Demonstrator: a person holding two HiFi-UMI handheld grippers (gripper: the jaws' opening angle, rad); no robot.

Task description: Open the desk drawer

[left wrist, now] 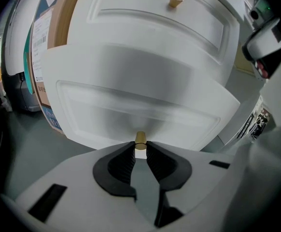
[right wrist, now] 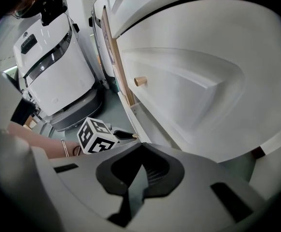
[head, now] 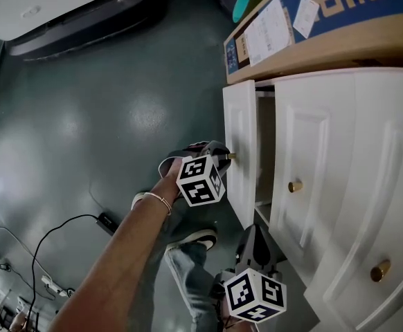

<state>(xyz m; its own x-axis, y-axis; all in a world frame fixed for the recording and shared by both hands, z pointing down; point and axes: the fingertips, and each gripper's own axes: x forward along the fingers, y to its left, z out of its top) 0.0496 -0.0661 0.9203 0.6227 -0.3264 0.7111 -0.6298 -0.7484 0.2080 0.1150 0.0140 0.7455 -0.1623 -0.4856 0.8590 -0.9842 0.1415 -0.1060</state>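
Observation:
A white drawer front [head: 239, 144] stands pulled out from the white desk [head: 368, 158], with a dark gap showing behind it. Its small brass knob [head: 230, 156] is clamped between the black pads of my left gripper [head: 224, 156]. In the left gripper view the knob [left wrist: 140, 140] sits right at the fingertips of that gripper [left wrist: 140, 149], in front of the drawer panel [left wrist: 131, 95]. My right gripper [head: 255, 232] hangs lower, beside the desk's lower front, touching nothing. Its jaws [right wrist: 141, 146] meet at the tips with nothing between them.
Two more brass knobs [head: 294, 186] [head: 377, 272] sit on neighbouring white fronts. A cardboard box with a blue label [head: 312, 19] rests on the desk top. On the dark floor are a black cable [head: 63, 234], a white machine base [head: 63, 5] and the person's shoe [head: 194, 239].

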